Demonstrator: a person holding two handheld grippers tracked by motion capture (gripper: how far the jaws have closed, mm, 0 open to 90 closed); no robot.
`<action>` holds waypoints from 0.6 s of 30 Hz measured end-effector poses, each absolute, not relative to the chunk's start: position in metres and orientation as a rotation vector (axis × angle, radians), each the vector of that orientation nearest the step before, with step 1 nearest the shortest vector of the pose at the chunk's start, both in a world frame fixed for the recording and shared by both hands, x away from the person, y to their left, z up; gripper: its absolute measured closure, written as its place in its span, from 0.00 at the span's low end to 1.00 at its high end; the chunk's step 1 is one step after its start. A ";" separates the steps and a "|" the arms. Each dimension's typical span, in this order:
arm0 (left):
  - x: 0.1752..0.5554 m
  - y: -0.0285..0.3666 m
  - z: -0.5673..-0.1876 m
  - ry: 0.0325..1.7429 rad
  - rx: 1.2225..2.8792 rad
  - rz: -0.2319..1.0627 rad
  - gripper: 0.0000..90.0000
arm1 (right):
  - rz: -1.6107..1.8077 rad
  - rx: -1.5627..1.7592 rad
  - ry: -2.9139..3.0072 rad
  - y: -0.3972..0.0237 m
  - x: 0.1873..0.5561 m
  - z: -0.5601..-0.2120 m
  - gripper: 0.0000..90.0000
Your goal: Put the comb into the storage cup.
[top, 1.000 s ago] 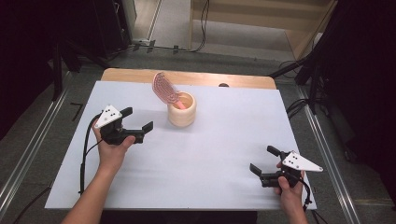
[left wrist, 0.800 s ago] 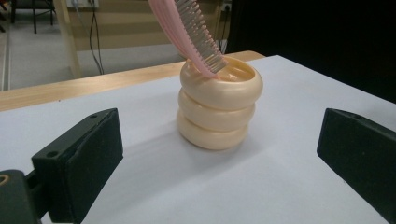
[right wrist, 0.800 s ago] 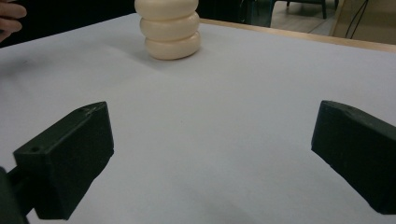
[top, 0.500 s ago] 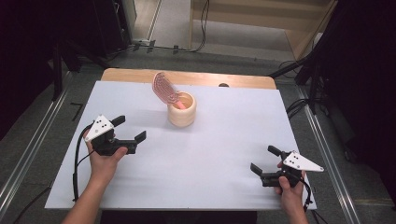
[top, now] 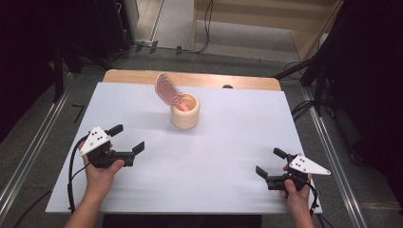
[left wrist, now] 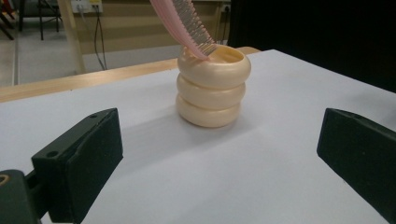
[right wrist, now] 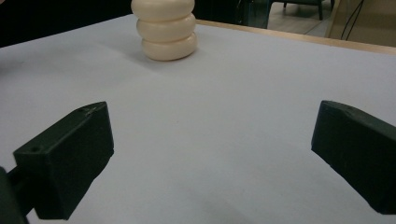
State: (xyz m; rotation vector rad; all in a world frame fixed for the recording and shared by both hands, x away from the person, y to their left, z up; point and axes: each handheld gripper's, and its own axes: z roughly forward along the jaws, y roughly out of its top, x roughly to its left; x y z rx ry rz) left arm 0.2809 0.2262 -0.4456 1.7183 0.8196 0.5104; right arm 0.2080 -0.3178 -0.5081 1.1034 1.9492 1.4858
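Observation:
A cream ribbed cup [top: 185,112] stands at the back middle of the white table [top: 228,142], also seen as the cup [left wrist: 212,88] and the cup [right wrist: 164,29]. A pink comb [top: 168,90] leans out of it toward the back left; the comb [left wrist: 187,23] has its teeth resting at the rim. My left gripper [top: 127,139] is at the left front, open and holding nothing, well short of the cup. My right gripper [top: 269,161] sits open near the right front edge, far from the cup.
A wooden strip [top: 133,76] runs along the table's back edge with a dark hole [top: 227,87]. Metal rails [top: 28,152] flank the table. Cables [top: 204,28] lie on the floor behind.
My left gripper has drawn back toward the front left, away from the cup, staying open. The right gripper has barely moved.

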 end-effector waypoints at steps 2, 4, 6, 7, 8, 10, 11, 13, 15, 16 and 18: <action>0.280 0.229 -0.448 0.833 1.716 0.509 0.00 | 1.485 1.102 1.948 -0.318 0.208 -0.508 0.00; 0.278 0.233 -0.450 0.838 1.720 0.510 0.00 | 1.485 1.102 1.947 -0.318 0.208 -0.508 0.00; 0.277 0.236 -0.452 0.843 1.724 0.512 0.00 | 1.483 1.102 1.947 -0.317 0.208 -0.508 0.00; 0.276 0.237 -0.453 0.846 1.729 0.514 0.00 | 1.482 1.099 1.948 -0.317 0.208 -0.508 0.00; 0.275 0.239 -0.454 0.847 1.730 0.518 0.00 | 1.481 1.103 1.949 -0.317 0.208 -0.508 0.00; 0.273 0.242 -0.455 0.853 1.727 0.516 0.00 | 1.479 1.105 1.952 -0.317 0.208 -0.508 0.00; 0.272 0.243 -0.456 0.853 1.732 0.519 0.00 | 1.480 1.103 1.951 -0.317 0.208 -0.508 0.00; 0.270 0.246 -0.457 0.856 1.732 0.525 0.00 | 1.478 1.102 1.952 -0.316 0.208 -0.508 0.00; 0.268 0.250 -0.458 0.863 1.735 0.528 0.00 | 1.477 1.106 1.953 -0.317 0.208 -0.508 0.00; 0.267 0.252 -0.459 0.864 1.734 0.531 0.00 | 1.478 1.109 1.952 -0.317 0.208 -0.508 0.00; 0.265 0.255 -0.461 0.871 1.734 0.534 0.00 | 1.478 1.108 1.952 -0.317 0.208 -0.508 0.00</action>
